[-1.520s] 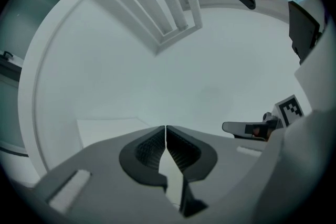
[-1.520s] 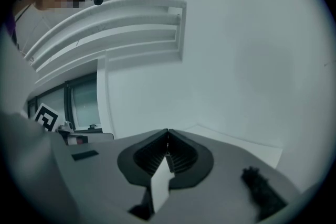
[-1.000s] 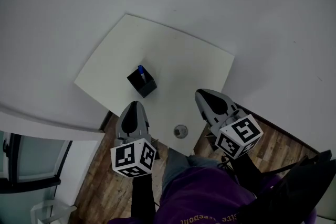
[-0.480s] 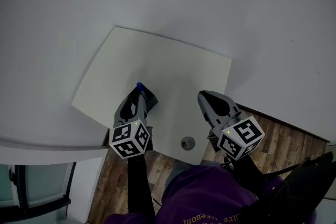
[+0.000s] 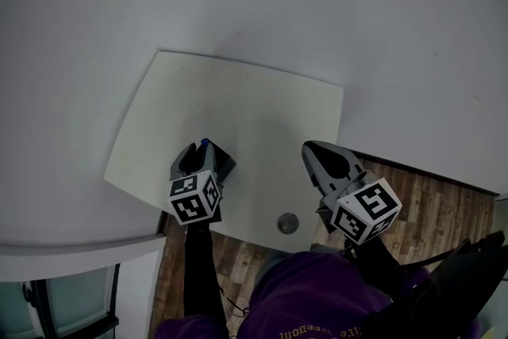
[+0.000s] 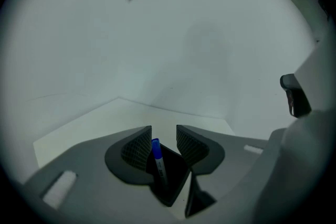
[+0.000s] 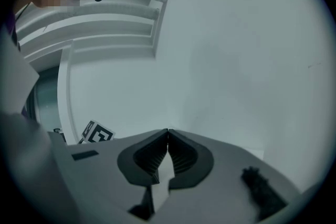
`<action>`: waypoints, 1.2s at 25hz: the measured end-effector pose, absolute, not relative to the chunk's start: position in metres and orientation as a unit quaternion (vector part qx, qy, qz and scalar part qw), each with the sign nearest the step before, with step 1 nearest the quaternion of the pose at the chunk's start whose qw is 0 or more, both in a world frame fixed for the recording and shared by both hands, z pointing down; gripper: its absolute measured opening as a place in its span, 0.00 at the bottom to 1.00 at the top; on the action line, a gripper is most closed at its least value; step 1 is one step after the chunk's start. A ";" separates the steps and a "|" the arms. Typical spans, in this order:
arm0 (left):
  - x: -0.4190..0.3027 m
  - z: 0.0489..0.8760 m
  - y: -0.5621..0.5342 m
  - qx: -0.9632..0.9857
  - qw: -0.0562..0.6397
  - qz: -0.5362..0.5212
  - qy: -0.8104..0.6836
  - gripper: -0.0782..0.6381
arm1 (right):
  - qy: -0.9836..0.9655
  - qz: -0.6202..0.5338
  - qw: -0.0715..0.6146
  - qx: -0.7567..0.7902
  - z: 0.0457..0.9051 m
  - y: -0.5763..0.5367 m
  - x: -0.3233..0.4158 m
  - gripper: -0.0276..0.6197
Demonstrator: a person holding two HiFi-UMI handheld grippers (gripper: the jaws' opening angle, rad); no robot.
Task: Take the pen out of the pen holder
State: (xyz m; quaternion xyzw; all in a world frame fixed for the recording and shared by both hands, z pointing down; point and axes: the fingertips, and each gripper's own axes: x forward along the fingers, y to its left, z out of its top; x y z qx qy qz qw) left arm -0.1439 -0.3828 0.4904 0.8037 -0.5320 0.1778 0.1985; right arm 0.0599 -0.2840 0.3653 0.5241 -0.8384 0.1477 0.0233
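Observation:
A black square pen holder (image 6: 176,178) stands on the white table (image 5: 238,91), with a blue-capped pen (image 6: 156,153) upright in it. My left gripper (image 6: 164,131) hangs over the holder, jaws opening. The pen's cap stands between the ribbed pads, close to the left one, and neither pad presses on it. In the head view the left gripper (image 5: 196,150) covers most of the holder (image 5: 227,164), and only the pen's blue tip (image 5: 205,142) shows. My right gripper (image 5: 306,148) hovers at the table's near right. Its jaws (image 7: 167,132) meet at the tips and hold nothing.
A small round metal disc (image 5: 287,223) lies by the table's front edge, between the two grippers. Wooden floor (image 5: 429,202) shows to the right of the table. White shelving (image 7: 105,13) and the left gripper's marker cube (image 7: 97,134) appear in the right gripper view.
My left gripper moved forward from the table's front edge, down over the pen holder. The right gripper barely shifted.

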 end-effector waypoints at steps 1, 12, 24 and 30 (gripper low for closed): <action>-0.144 0.494 -0.386 0.803 0.201 0.184 -0.530 0.30 | -0.837 0.147 0.025 0.526 0.366 -0.284 0.061 0.06; -0.139 0.526 -0.405 0.790 0.224 0.258 -0.510 0.31 | -0.833 0.146 0.032 0.532 0.366 -0.289 0.062 0.06; -0.139 0.545 -0.414 0.776 0.253 0.292 -0.498 0.31 | -0.828 0.149 0.032 0.539 0.370 -0.298 0.062 0.06; -0.137 0.550 -0.416 0.771 0.263 0.312 -0.489 0.30 | -0.824 0.147 0.031 0.547 0.370 -0.298 0.067 0.06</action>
